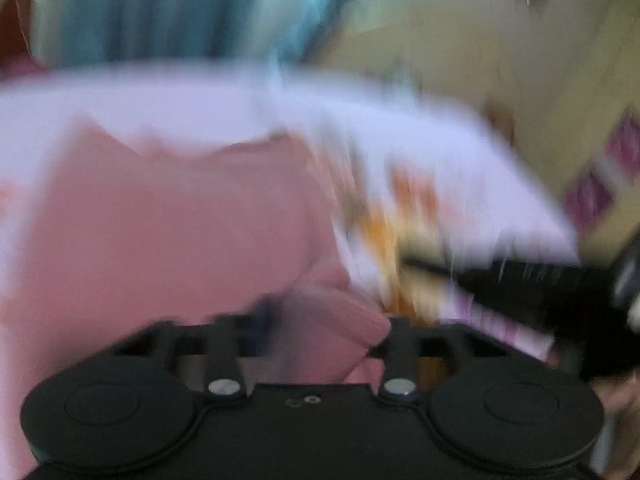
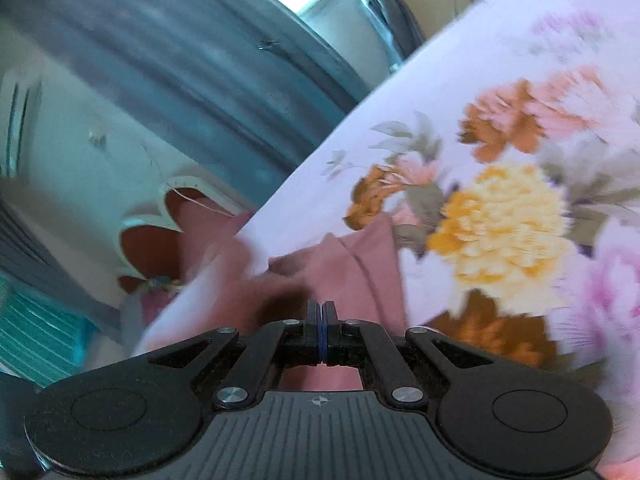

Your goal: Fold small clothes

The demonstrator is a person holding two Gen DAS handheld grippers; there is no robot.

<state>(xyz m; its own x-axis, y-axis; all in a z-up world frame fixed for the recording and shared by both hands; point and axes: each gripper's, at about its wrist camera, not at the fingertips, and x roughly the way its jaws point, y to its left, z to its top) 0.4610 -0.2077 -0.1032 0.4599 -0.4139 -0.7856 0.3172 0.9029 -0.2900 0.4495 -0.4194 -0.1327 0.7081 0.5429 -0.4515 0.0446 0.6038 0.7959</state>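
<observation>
Pink cloth (image 1: 168, 220) lies spread on a floral sheet (image 2: 500, 208). Only the blurred left view shows its wide flat part, with the left tool (image 1: 320, 320) parted over a fold, grip unclear. Only the right view shows the right tool (image 2: 321, 316) closed, pads together at a bunched edge; whether cloth is pinched cannot be told

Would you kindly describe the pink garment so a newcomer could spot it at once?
Start at the white sheet printed with large flowers that covers the surface. On it lies the plain dusty-pink cloth garment, right before the shut right gripper. Unlike the sheet, it bears no print.
</observation>
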